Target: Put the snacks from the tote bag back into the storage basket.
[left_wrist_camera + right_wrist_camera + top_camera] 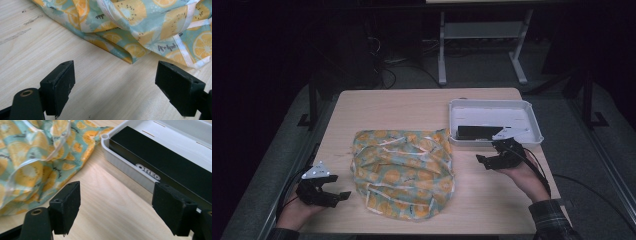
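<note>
on pale wooden table (412, 107), dim room

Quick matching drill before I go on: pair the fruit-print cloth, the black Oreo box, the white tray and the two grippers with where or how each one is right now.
Things:
1. fruit-print cloth
2. black Oreo box
3. white tray
4. left gripper
5. right gripper

Places or states:
A. lying inside the tray
B. crumpled at the middle of the table
C. jaws open, nothing between them, just in front of the tray
D. at the table's far right
E. jaws open, nothing between them, near the cloth's left edge

Pairs: 1-B, 2-A, 3-D, 4-E, 5-C
</note>
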Demonstrator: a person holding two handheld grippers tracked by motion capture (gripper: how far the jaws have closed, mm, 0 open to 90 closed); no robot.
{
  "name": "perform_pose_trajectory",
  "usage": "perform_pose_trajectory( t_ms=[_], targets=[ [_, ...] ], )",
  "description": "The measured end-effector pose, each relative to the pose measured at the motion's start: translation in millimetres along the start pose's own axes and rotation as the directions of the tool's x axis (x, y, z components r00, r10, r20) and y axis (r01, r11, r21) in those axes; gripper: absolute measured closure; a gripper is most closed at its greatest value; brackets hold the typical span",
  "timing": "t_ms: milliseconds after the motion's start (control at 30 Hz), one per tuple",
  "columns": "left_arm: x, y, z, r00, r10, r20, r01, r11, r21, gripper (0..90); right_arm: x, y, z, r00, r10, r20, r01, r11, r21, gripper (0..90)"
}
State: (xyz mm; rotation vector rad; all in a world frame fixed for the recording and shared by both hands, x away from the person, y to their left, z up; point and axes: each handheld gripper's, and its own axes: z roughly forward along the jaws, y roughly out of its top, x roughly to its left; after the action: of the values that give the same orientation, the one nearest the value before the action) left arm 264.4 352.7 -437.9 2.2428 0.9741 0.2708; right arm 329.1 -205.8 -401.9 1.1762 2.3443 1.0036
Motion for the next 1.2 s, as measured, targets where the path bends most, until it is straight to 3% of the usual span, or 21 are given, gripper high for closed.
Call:
perform_pose_trajectory(
  t_ms=[233,433,567,867,1200],
  targets=[
    [-2.0,0.4,-0.9,1.0,0.0,-0.005,0.0,1.0,-0.009,16.0,15.4,-16.7,-6.6,0.9999,-0.011,-0.01,0.011,1.0,-0.022,20.6],
    [-2.1,1.6,0.4,1.0,0.005,-0.001,-0.005,1.0,-0.005,15.9,30.4,-32.9,-8.2,0.9989,-0.04,-0.024,0.04,0.999,0.0,18.2],
    [-2.5,1.5,0.8,1.0,-0.001,0.001,0.001,1.0,-0.003,16.0,36.7,-44.9,-7.9,0.9986,-0.035,-0.04,0.036,0.999,0.017,16.4],
    [-1.8,1.8,1.5,0.9999,0.016,0.006,-0.016,0.9999,0.003,15.9,41.4,-59.3,-11.1,0.9987,-0.011,-0.05,0.01,1.0,-0.001,14.5],
    [-0.9,0.9,2.2,0.9999,0.012,0.008,-0.012,0.9999,0.006,15.9,43.7,-61.2,-4.9,0.9982,-0.047,-0.039,0.047,0.999,0.02,13.6]
  ],
)
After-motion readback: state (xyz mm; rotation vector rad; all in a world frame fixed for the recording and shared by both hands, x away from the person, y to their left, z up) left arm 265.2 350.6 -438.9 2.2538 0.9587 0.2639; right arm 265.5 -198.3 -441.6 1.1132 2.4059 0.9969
